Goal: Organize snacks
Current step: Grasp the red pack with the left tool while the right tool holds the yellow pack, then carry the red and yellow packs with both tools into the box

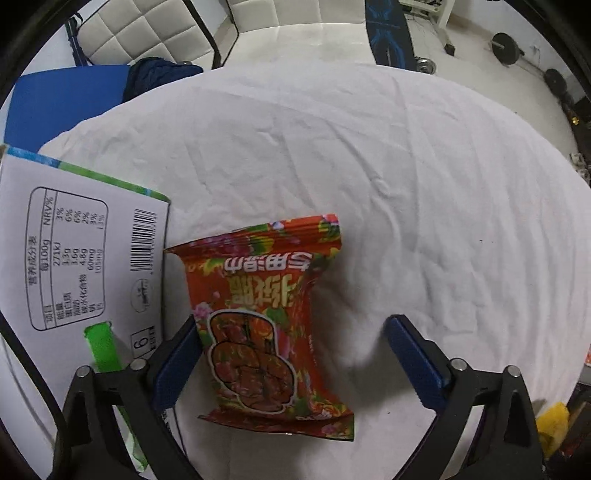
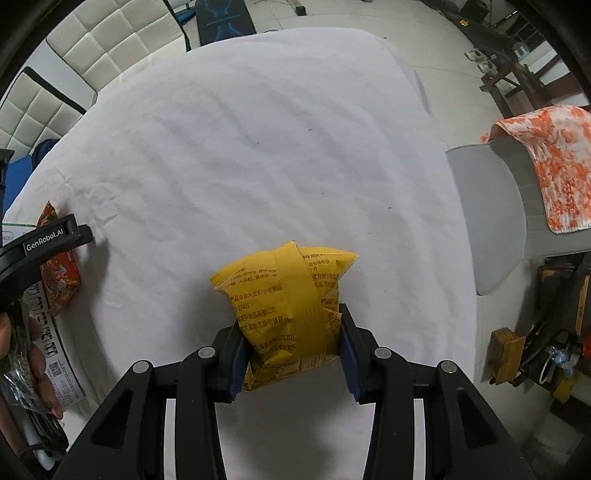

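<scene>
The left gripper [image 1: 291, 354] straddles a red snack packet [image 1: 273, 325] lying beside a white carton [image 1: 81, 258], jaws wide.

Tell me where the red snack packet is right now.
In the left wrist view the red snack packet lies flat on the white cloth, just right of the white carton, between the open fingers of the left gripper.

- Setting: a room in a home, partly used for exercise and storage.
- Desk [image 1: 369, 155]: covered with a creased white cloth.
- Seating: white quilted chairs [image 1: 122, 33]; grey chair [image 2: 491, 206] draped with an orange floral cloth [image 2: 554, 166].
- Floor: pale tiles carrying dumbbell weights [image 1: 508, 44].
- Clutter: shoes [image 2: 480, 59], wooden block [image 2: 509, 354].
</scene>
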### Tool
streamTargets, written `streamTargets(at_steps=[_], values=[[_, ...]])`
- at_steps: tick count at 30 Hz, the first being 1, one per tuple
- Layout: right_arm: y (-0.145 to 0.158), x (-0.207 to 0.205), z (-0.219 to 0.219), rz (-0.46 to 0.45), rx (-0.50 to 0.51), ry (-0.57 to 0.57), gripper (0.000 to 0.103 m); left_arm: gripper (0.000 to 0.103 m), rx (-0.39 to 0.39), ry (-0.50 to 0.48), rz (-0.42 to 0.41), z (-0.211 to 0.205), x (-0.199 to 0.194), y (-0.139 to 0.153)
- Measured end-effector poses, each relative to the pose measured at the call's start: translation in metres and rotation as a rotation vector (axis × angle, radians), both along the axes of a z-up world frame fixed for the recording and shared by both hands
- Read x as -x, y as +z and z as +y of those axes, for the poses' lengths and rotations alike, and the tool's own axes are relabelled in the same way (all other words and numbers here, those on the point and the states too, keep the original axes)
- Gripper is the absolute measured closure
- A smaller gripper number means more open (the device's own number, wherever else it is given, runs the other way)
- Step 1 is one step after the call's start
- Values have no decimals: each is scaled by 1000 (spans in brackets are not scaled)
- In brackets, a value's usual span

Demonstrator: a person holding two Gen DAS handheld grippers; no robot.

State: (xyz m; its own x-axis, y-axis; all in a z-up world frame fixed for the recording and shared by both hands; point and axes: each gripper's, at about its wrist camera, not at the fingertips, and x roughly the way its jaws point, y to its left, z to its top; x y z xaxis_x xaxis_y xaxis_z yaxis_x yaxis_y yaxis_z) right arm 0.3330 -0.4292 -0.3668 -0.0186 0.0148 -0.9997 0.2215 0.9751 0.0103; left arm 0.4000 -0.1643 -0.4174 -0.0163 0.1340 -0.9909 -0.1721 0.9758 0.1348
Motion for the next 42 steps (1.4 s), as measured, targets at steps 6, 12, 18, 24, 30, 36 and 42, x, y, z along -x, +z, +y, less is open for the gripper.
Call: streamTargets(at_steps=[6,12,18,24,30,36,42], values=[[-15,6,0,21,-26,13,58,60,53,-67,-34,-4,4,8],[-25,14,1,58,-46,30,58,61,106,-126,1,-23,24,15],[-34,39,13,101,-38,92,58,60,144,-199,59,-39,85,12],[-39,49,16,104,-38,82,55,58,140,-212,81,-45,108,4],[-53,55,19,137,-41,70,55,59,139,-211,86,-50,108,-1],[-58,68,24,142,-20,78,57,61,146,-216,80,-46,115,4],[-34,86,40,95,-11,97,58,61,167,-206,31,-39,124,30]])
